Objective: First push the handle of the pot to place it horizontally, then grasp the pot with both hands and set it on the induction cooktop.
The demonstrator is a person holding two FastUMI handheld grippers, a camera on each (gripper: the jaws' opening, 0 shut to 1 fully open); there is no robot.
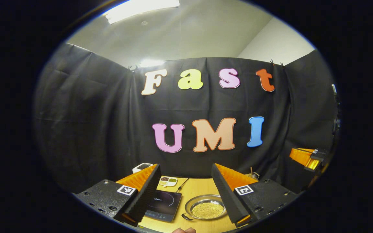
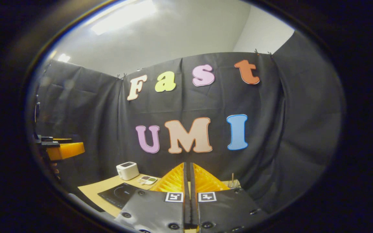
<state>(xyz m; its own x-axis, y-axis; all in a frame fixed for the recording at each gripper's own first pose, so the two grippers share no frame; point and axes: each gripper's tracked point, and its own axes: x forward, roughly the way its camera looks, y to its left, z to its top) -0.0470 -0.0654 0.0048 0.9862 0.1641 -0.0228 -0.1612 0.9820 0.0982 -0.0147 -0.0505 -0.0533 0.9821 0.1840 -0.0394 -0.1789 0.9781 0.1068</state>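
A shallow metal pot (image 1: pixel 206 209) with a golden, grainy inside sits on the wooden table (image 1: pixel 197 189), just right of the black induction cooktop (image 1: pixel 163 204). One dark loop handle (image 1: pixel 186 217) sticks out at the pot's near-left side. My left gripper (image 1: pixel 184 166) is held high above the table, open wide, with nothing between its fingers; pot and cooktop lie below the gap. In the right gripper view my right gripper (image 2: pixel 188 165) is shut with nothing in it, also raised, and the cooktop (image 2: pixel 118 194) lies low on the left. The pot is hidden there.
A white box-like device (image 2: pixel 127 170) and a small compartment dish (image 2: pixel 148 179) stand at the table's back left. A glass with a stick (image 2: pixel 233 183) stands at the back right. The other gripper appears far off to the side (image 1: pixel 306 158) (image 2: pixel 62 149). A fingertip (image 1: pixel 183 230) shows at the bottom edge.
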